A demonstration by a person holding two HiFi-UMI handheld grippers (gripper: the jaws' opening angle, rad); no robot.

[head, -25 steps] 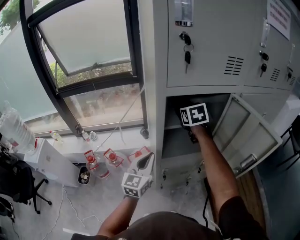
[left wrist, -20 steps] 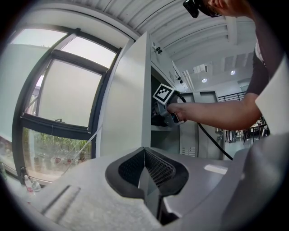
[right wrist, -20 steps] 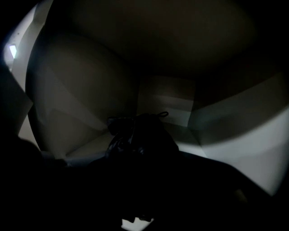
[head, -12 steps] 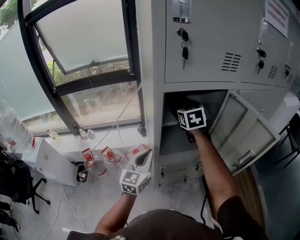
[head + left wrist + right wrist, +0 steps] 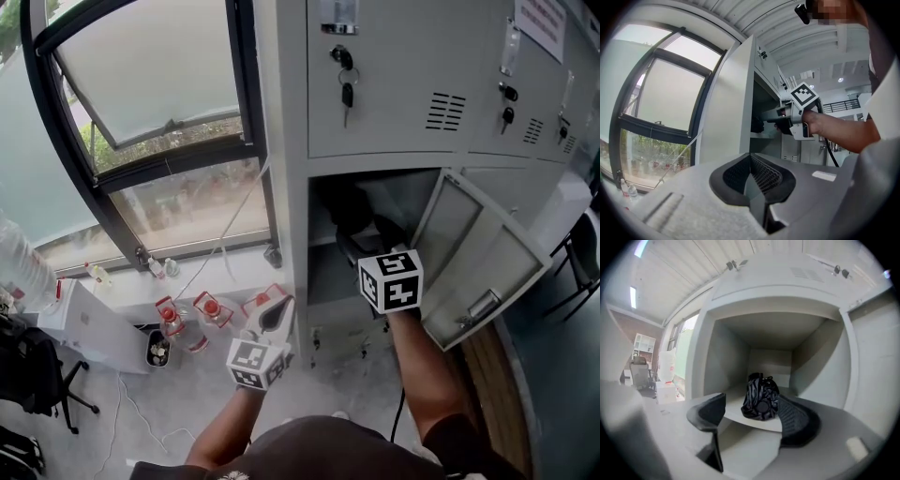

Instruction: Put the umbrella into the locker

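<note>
Umbrella (image 5: 760, 397) is in: it lies on the locker shelf (image 5: 740, 417), mid-width, near the front edge. Right gripper (image 5: 752, 404) has just been opening. Jaws are now wide, pads clear of the fabric, nothing gripped. Step in hand looks like the retreat: back straight out along the shelf line, keep jaws spread so nothing snags, mind the open door (image 5: 480, 262) on the right. Right forearm reaches toward the opening, tips slightly down. Left gripper (image 5: 751, 174) sits low by the window (image 5: 159, 94), level, jaws together, empty.
</note>
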